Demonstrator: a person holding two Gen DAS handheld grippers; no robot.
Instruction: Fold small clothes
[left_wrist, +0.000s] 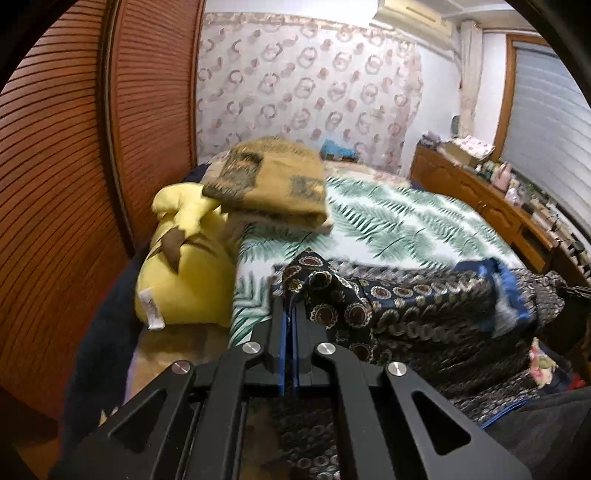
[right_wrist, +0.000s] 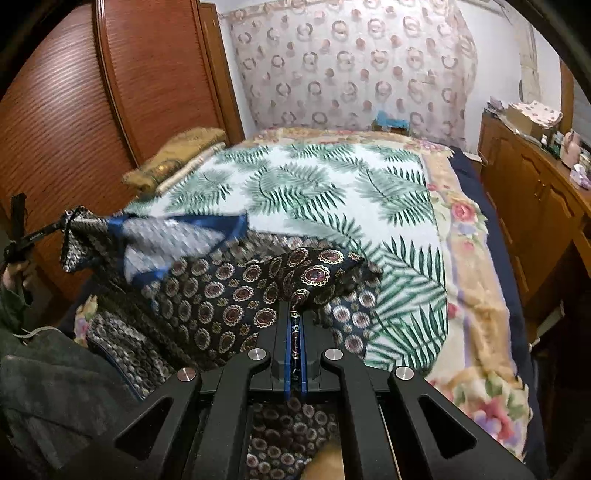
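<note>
Lying across the near part of the bed, the dark garment (right_wrist: 236, 291) with round medallion patterns is held at two places. One edge of it is turned over, so a paler grey inner side with a blue border (right_wrist: 173, 236) shows at about 10 o'clock in the right wrist view. The right gripper (right_wrist: 294, 317) has its jaws pressed together on a fold of this garment; a thin strip of the patterned cloth is visible between the two blue pads. The left gripper (left_wrist: 290, 306) is also clamped on the cloth, with a bunch of it rising just above the fingertips. In the right wrist view the left gripper appears again at 9 o'clock, pinching a corner of the garment, which looks lifted off the bed there.

Under the garment is a white bed cover with green leaf print (right_wrist: 317, 184), and around that a floral blanket (right_wrist: 476, 295) reaching toward 4 o'clock. A folded tan blanket (left_wrist: 269, 184) sits at 12 o'clock in the left wrist view, resting partly on a yellow plush toy (left_wrist: 181, 273) at 9 o'clock. A brown slatted wardrobe door (left_wrist: 59, 177) fills the left side. A patterned curtain (left_wrist: 306, 81) hangs behind the bed, and a wooden dresser (right_wrist: 532, 192) with small items stands at 3 o'clock.
</note>
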